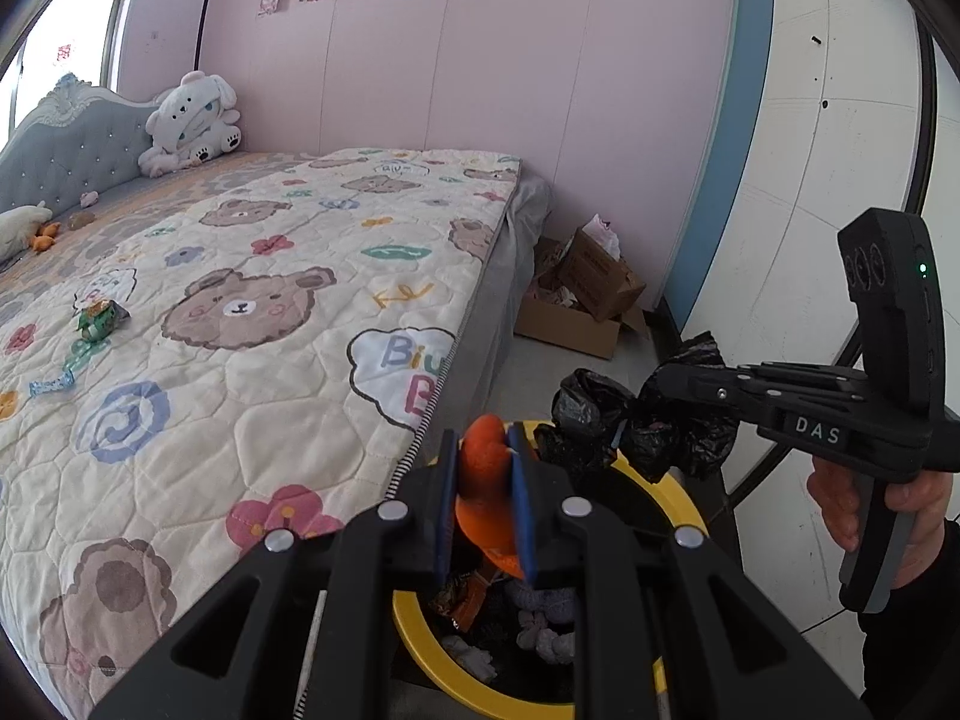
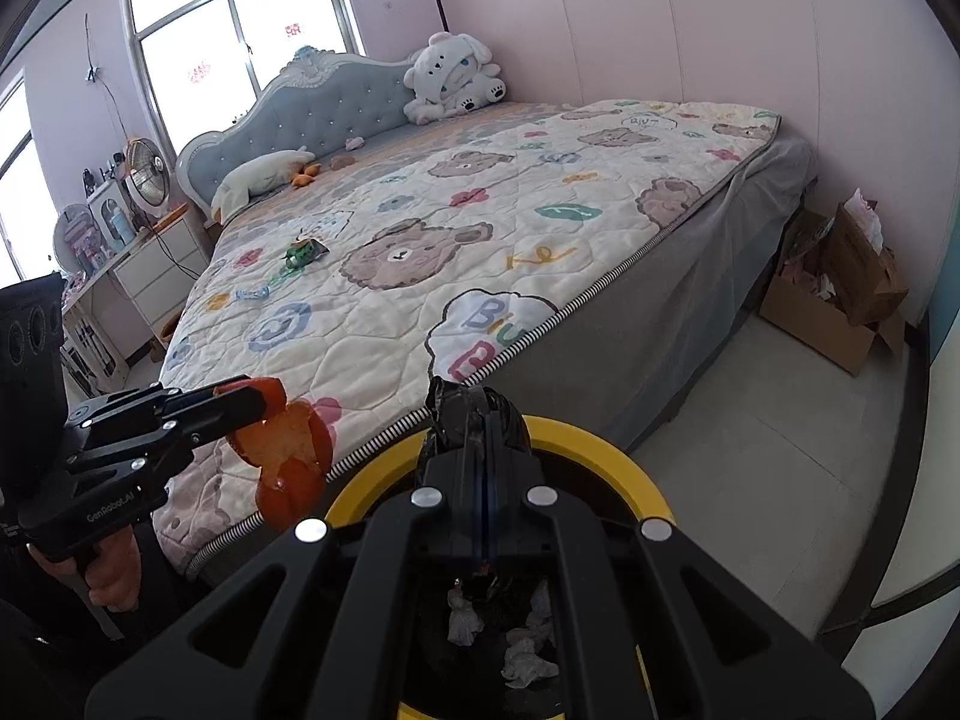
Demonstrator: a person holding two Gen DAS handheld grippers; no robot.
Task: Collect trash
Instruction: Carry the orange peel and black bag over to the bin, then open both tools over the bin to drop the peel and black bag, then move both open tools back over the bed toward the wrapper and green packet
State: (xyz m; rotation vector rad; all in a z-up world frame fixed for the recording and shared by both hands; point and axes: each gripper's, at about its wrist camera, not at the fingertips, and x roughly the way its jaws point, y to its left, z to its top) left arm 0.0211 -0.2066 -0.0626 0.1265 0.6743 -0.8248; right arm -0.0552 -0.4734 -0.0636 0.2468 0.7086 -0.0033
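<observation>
My left gripper (image 1: 485, 450) is shut on a piece of orange peel (image 1: 485, 480) and holds it over the yellow-rimmed trash bin (image 1: 684, 501) by the bed corner. The peel also shows in the right wrist view (image 2: 288, 456), hanging from the left gripper (image 2: 264, 405). My right gripper (image 2: 485, 420) is shut on the black bin liner (image 2: 456, 414), pulling its edge up at the bin's yellow rim (image 2: 576, 438). In the left wrist view the right gripper (image 1: 651, 390) pinches the liner (image 1: 591, 414). A green wrapper (image 1: 99, 321) and a blue wrapper (image 1: 51, 385) lie on the bed.
The bin holds crumpled tissues (image 2: 465, 624) and wrappers. The bed with a bear-print quilt (image 1: 270, 324) fills the left. A plush toy (image 1: 192, 120) sits at the headboard. Open cardboard boxes (image 1: 585, 300) stand on the floor at the bed's foot. A white wall (image 1: 810, 180) is on the right.
</observation>
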